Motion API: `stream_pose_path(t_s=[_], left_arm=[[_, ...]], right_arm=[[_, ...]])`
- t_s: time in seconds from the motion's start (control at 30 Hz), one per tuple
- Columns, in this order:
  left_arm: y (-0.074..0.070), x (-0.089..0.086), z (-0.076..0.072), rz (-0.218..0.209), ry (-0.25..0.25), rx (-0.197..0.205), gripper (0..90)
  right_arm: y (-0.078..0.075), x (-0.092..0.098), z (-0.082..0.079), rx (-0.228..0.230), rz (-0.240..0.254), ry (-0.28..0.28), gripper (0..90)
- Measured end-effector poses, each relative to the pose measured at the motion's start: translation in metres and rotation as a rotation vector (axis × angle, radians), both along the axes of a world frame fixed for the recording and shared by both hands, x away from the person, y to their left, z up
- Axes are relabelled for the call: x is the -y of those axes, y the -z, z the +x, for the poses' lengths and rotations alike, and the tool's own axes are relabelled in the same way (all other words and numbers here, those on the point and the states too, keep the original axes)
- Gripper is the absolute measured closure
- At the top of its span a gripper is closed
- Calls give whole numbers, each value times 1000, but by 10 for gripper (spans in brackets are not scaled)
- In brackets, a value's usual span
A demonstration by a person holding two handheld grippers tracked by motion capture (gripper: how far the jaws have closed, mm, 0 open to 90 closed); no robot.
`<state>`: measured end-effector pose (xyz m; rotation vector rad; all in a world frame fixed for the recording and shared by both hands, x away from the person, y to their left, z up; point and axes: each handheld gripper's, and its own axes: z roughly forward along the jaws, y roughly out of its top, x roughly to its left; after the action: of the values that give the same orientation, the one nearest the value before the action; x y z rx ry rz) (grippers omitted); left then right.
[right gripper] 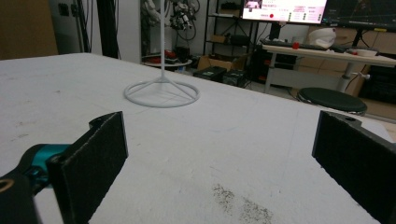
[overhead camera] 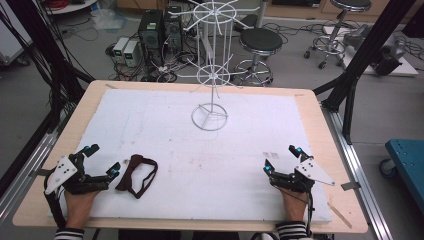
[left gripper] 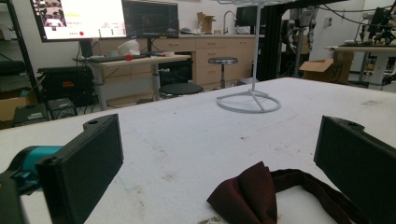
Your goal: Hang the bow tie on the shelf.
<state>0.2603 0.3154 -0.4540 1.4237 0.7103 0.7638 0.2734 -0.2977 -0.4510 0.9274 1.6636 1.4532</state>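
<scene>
Left gripper (overhead camera: pixel 102 160), jaws spread wide, nothing held; dark red bow tie (overhead camera: pixel 137 174) just beside its right jaw. Right gripper (overhead camera: pixel 281 159), jaws equally wide; white wire stand (overhead camera: pixel 210 75) well ahead, between the 2 grippers.

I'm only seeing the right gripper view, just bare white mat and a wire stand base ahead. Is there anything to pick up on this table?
Observer: Yes. A dark red bow tie lies on the white mat, by the left hand-held gripper.

Operator: Is the left one holding it?

Observer: No. The left hand-held gripper is open, and in its own view the bow tie lies on the mat between its jaws, ungripped.

Operator: How tall is that stand?

Observer: The white wire stand rises from its ring base to two spoked tiers, with nothing hanging on them.

Operator: And my gripper?

Observer: The right hand-held gripper rests open near the mat's right front corner.
</scene>
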Motion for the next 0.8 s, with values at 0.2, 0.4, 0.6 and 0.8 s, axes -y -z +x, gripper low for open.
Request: stream_pose_path(t_s=[0.2,0.4,0.6,0.8], left_arm=[[0,-1,0,-7,4,-7,17],[-1,-2,4,-2,6,-33,17],[-4,-7,5,19,-13,-44,18],[-18,-9,9,54,-2,-70,17]], right_arm=[[0,1,0,3,12,4,27],[0,-1,-2,1,-2,3,27],[0,0,-1,4,2,3,27],[0,0,-1,-1,4,4,27]])
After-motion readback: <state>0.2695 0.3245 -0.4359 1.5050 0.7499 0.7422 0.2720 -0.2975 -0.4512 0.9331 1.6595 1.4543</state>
